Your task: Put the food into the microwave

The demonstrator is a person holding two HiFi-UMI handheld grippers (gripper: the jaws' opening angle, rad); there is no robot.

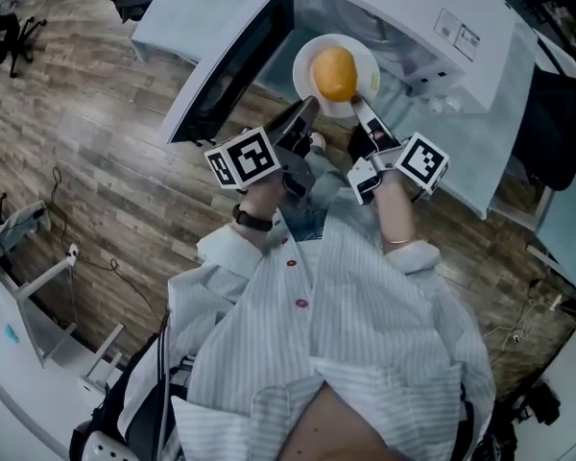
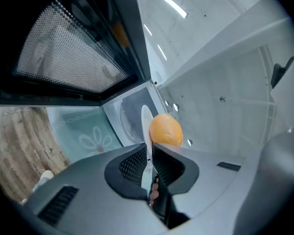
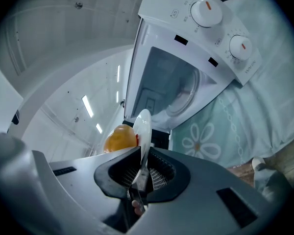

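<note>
Floor: wood planks point(image 1: 106, 161) are seen beneath the worktop point(image 1: 504, 176).
Left tongs point(image 2: 148, 155): clenched on the plate point(image 1: 309, 54) rim, left edge.
Right tongs point(image 3: 143, 165): clenched on the opposite rim.
Food point(image 1: 334, 73): carried on the plate, between both tongs.
Microwave point(image 1: 403, 12): door point(image 1: 216, 65) open; the cavity lies straight beyond the plate, so a level forward push is judged necessary.

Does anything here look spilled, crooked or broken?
Nothing stands out. The round orange food sits in the middle of the white plate, which the left tool and the right tool each pinch by its near rim. The microwave door is open, and nothing has spilled.
</note>
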